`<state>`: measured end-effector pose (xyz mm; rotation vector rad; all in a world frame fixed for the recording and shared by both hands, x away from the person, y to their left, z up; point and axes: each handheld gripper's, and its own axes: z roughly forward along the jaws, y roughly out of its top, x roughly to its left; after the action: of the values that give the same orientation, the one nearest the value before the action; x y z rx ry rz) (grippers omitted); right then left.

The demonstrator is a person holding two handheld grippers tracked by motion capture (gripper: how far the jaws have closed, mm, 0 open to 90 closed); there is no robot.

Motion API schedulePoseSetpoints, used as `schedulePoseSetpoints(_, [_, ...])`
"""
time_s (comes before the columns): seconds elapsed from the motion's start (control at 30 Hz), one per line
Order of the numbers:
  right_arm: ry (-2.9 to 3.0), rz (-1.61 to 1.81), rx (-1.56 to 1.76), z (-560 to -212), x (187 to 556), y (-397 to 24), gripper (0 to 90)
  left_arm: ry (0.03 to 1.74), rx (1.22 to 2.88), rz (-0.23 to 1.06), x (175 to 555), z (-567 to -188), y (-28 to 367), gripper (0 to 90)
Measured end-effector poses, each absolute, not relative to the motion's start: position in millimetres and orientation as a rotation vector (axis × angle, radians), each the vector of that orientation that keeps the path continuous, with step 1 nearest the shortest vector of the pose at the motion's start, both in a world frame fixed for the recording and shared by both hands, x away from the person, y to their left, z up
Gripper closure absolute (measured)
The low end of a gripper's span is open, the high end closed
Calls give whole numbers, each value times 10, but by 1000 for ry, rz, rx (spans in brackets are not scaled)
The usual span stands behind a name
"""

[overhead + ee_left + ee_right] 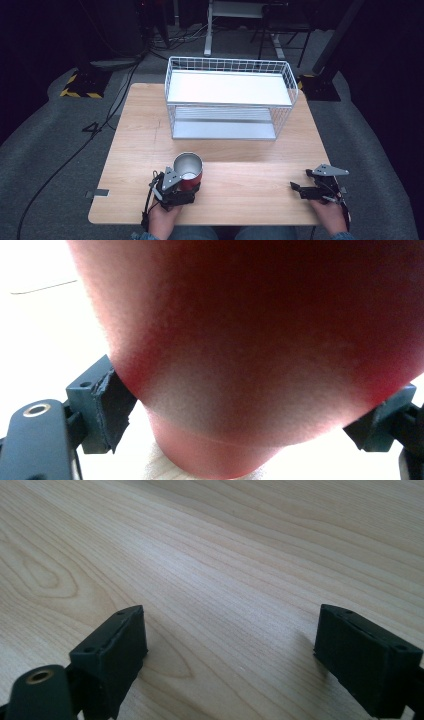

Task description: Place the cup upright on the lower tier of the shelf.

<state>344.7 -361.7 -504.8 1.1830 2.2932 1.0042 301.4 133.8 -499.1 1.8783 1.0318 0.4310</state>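
Observation:
A red cup (188, 166) with a shiny metal inside stands upright on the wooden table (250, 165), near its front edge and left of centre. My left gripper (186, 189) reaches it from the near side and is shut on the cup's lower body. In the left gripper view the red cup (250, 330) looms close, and a black pad (112, 405) presses against each side. My right gripper (296, 188) rests low at the table's front right, open. Between its jaws lies bare wood (230, 650).
A white wire rack (230, 95) with a flat white top shelf and a lower shelf stands at the back middle of the table. Grey carpet, cables and stand legs surround the table.

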Motion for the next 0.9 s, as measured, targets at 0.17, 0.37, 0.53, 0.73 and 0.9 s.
schedulePoseSetpoints(0.17, [2291,1006,1184,-5047,3445,-3618,143,1011,1886,462,3004,-4989,1332,162])
schedulePoseSetpoints(0.37, [2289,1006,1183,-5046,3443,-3618,150,1014,1879,459,3004,-4983,1341,166])
schedulePoseSetpoints(0.53, [2287,1006,1179,-5046,3440,-3616,152,1028,1881,444,3036,-4960,1372,168])
schedulePoseSetpoints(0.73, [2274,1006,1198,-5045,3446,-3628,175,1008,1907,441,3076,-4909,1348,168])
schedulePoseSetpoints(0.9, [2270,1006,1202,-5045,3446,-3630,179,979,1927,449,3126,-4837,1302,168])
